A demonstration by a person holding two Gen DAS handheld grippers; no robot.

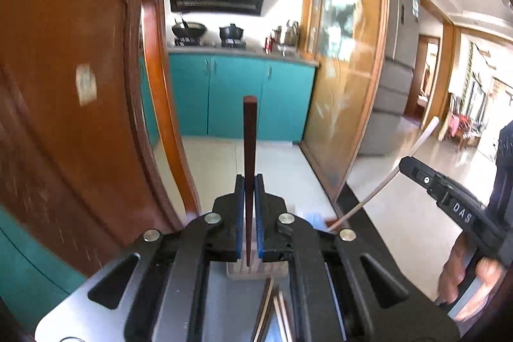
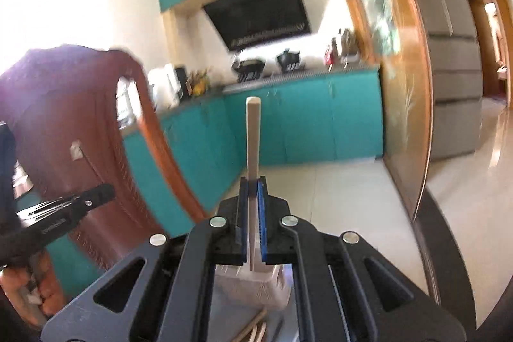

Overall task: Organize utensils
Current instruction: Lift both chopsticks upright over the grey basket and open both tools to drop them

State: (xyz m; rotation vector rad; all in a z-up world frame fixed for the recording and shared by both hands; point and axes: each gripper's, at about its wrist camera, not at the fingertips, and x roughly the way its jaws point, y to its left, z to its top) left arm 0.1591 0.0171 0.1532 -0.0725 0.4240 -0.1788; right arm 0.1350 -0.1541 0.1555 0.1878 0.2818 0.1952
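White holder (image 2: 253, 287) sits just below both claws, contents unclear. Left claw (image 1: 249, 181) clamps a dark chopstick (image 1: 249, 143), upright between its pads. Right claw (image 2: 253, 184) clamps a pale chopstick (image 2: 253, 136), upright too. Loose chopsticks (image 2: 253, 327) lie near on the tabletop.

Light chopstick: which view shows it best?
Right wrist: the light chopstick stands centred, clamped between the right gripper fingers, full upper length visible. Left wrist shows it only as a thin diagonal at the right edge.

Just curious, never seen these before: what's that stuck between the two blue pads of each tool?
Left wrist view: a dark chopstick in the left tool. Right wrist view: a pale chopstick in the right tool.
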